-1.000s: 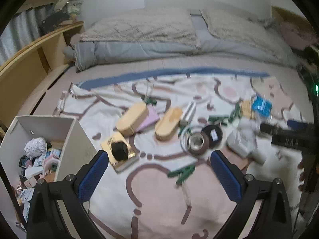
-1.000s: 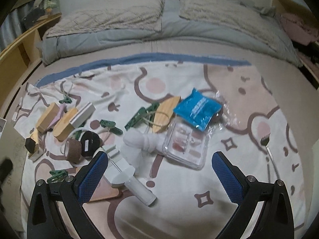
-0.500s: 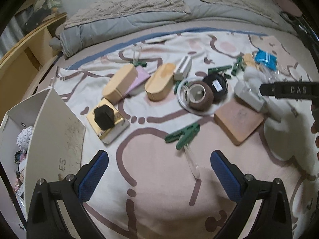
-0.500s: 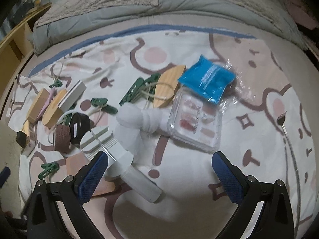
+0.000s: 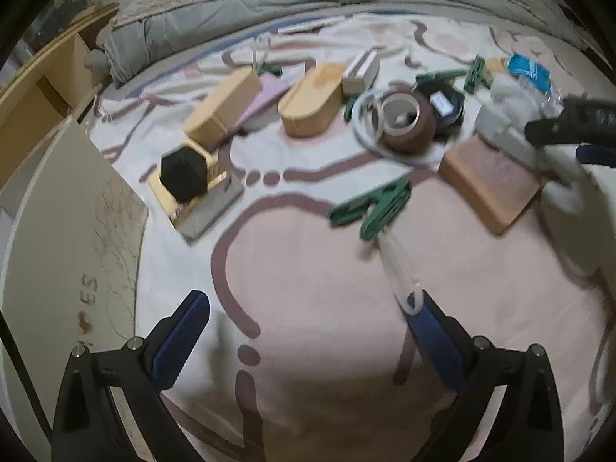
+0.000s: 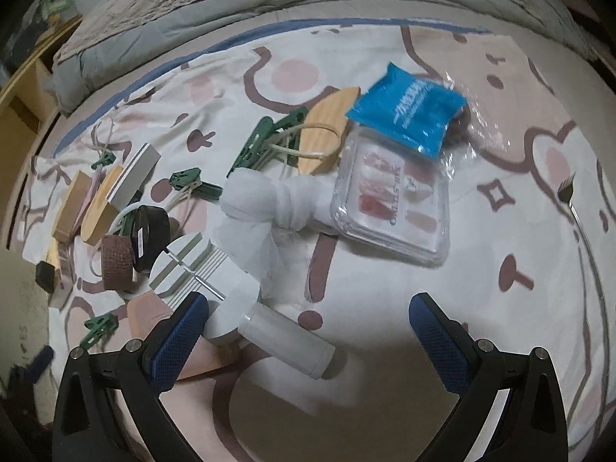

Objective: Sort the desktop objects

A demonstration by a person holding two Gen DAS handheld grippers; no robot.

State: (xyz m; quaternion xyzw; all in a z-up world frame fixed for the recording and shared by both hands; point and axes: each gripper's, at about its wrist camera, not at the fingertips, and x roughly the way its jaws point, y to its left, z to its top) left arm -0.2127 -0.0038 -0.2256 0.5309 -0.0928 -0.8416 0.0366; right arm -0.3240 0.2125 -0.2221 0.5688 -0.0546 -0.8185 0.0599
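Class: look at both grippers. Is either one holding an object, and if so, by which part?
Nothing is held. The left gripper and right gripper are both open, jaws wide apart and empty.

A home bedroom: a bed [image 6: 500, 200] with patterned sheet, grey quilt [image 6: 200, 11] far, wooden shelf [image 5: 42, 88] left

We see dim, warm indoor light. Beside the green clip [image 5: 371, 208], the left wrist view smears with motion blur. The right wrist view is sharper around the blue packet [image 6: 408, 109]; soft shadow pools below it. Fisheye bending darkens both frames' edges.
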